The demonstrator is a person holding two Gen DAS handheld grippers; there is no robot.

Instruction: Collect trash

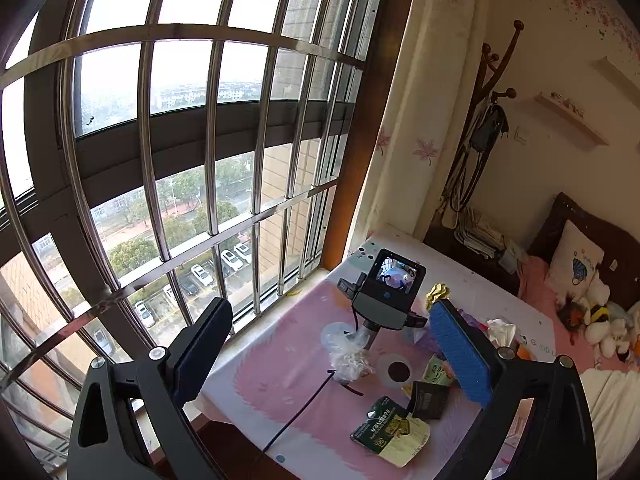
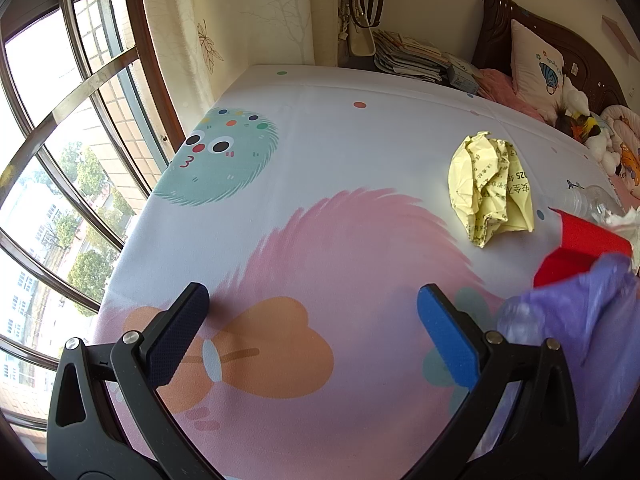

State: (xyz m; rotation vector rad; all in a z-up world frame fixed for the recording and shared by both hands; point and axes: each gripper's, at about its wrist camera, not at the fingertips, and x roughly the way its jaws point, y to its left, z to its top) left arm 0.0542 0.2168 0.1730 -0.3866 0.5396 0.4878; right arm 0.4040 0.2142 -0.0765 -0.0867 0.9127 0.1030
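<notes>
Both jaws spread wide and empty, the left hand-held gripper (image 1: 334, 354) hangs above the tabletop (image 1: 304, 408) near its window-side edge, while the right hand-held gripper (image 2: 312, 320) hovers over bare printed cloth. Trash clusters toward the bed side: a crumpled yellow paper ball (image 2: 490, 188), a green wrapper (image 1: 390, 430), a clear plastic bag (image 1: 348, 354), purple plastic (image 2: 576, 320) beside a red carton (image 2: 580, 248). A barred window (image 1: 180, 160) flanks the cartoon-patterned cover.

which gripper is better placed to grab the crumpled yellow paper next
Right. The right gripper is open and low over the table, with the crumpled yellow paper just ahead to its right. The left gripper is also open but sits higher and farther back.
</notes>
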